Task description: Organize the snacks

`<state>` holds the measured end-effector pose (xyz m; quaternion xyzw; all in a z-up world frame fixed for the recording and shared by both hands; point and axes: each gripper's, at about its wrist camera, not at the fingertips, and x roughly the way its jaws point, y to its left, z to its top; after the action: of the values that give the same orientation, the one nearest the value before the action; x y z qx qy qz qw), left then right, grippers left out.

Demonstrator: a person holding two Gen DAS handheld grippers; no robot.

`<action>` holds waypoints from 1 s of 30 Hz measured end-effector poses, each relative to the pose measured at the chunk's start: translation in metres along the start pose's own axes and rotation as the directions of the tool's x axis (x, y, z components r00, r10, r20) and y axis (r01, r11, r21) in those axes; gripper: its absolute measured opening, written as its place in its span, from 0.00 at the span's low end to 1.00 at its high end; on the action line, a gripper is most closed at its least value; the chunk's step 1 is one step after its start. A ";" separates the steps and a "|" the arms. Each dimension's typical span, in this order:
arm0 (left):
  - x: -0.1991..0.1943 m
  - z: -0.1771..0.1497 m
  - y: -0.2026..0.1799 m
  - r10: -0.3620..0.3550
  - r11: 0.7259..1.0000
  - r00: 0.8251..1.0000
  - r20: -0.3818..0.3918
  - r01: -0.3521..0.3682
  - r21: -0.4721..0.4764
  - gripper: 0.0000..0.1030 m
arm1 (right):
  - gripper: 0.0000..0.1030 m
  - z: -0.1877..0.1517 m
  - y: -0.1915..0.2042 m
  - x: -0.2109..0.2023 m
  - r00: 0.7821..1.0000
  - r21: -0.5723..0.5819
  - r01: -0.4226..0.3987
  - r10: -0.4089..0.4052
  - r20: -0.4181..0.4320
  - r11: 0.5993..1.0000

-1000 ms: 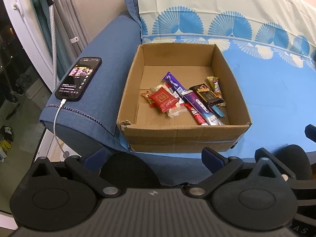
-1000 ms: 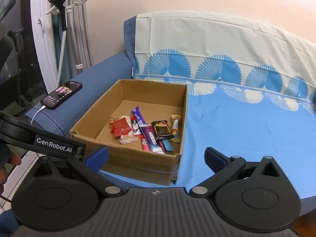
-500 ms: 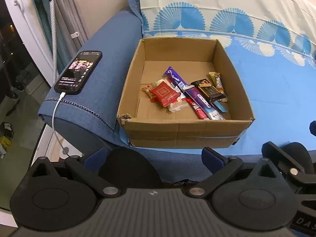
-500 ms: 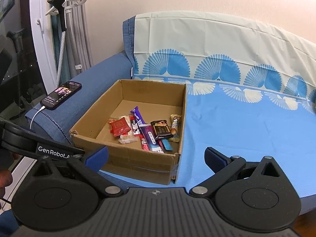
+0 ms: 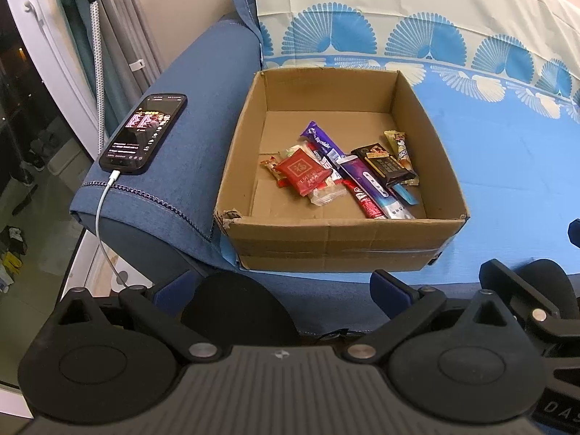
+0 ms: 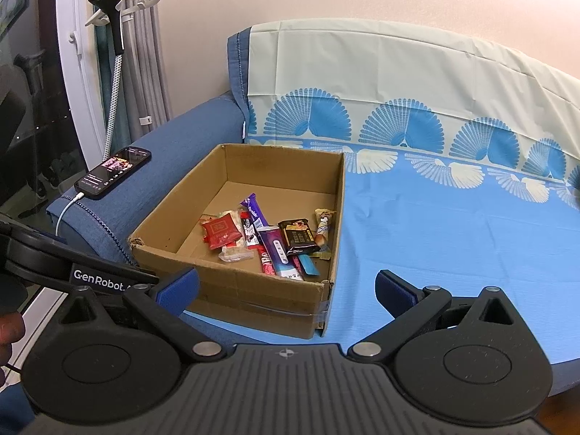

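An open cardboard box (image 5: 326, 243) (image 6: 253, 290) sits on the blue sofa cover. Inside lie several snacks: a red square packet (image 5: 304, 175) (image 6: 221, 232), a purple bar (image 5: 322, 141) (image 6: 255, 214), a dark chocolate bar (image 5: 384, 163) (image 6: 299, 241), a purple-and-white pack (image 5: 369, 185) and a red stick (image 5: 366, 204). My left gripper (image 5: 279, 286) hovers open in front of the box's near wall, holding nothing. My right gripper (image 6: 286, 290) is also open and empty, near the box's front right corner. Neither touches the box.
A phone (image 5: 145, 134) (image 6: 114, 170) on a white cable lies on the blue armrest left of the box. The patterned blue sofa cover (image 6: 453, 239) stretches to the right. A garment steamer (image 6: 108, 3) and curtains stand at the far left by a window.
The left gripper has shifted a little, so the box sits slightly higher in its view. The right gripper has barely moved. Both stay open.
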<state>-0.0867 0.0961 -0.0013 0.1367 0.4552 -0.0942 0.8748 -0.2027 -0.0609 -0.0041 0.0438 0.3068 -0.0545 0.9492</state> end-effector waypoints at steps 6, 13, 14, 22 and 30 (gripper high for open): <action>-0.001 0.000 0.000 -0.003 1.000 1.000 0.000 0.003 0.000 1.00 | 0.99 0.000 -0.001 0.000 1.000 -0.002 -0.002 0.002 0.002 1.000; -0.001 -0.001 -0.001 -0.001 1.000 1.000 0.001 0.001 0.002 1.00 | 0.99 0.000 -0.001 0.000 1.000 -0.001 -0.002 0.002 0.002 1.000; -0.001 -0.001 -0.001 -0.001 1.000 1.000 0.001 0.001 0.001 1.00 | 0.99 0.000 -0.001 0.000 1.000 -0.001 -0.002 0.002 0.002 1.000; -0.001 -0.001 -0.002 -0.002 1.000 1.000 0.001 0.002 0.002 1.00 | 0.99 0.000 -0.001 0.000 1.000 -0.001 -0.002 0.002 0.002 1.000; -0.001 -0.001 -0.002 0.000 1.000 1.000 0.000 0.000 0.003 1.00 | 0.99 0.000 -0.001 0.000 1.000 -0.001 -0.002 0.002 0.002 1.000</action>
<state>-0.0888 0.0949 -0.0017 0.1378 0.4550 -0.0950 0.8746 -0.2023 -0.0617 -0.0042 0.0436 0.3060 -0.0535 0.9495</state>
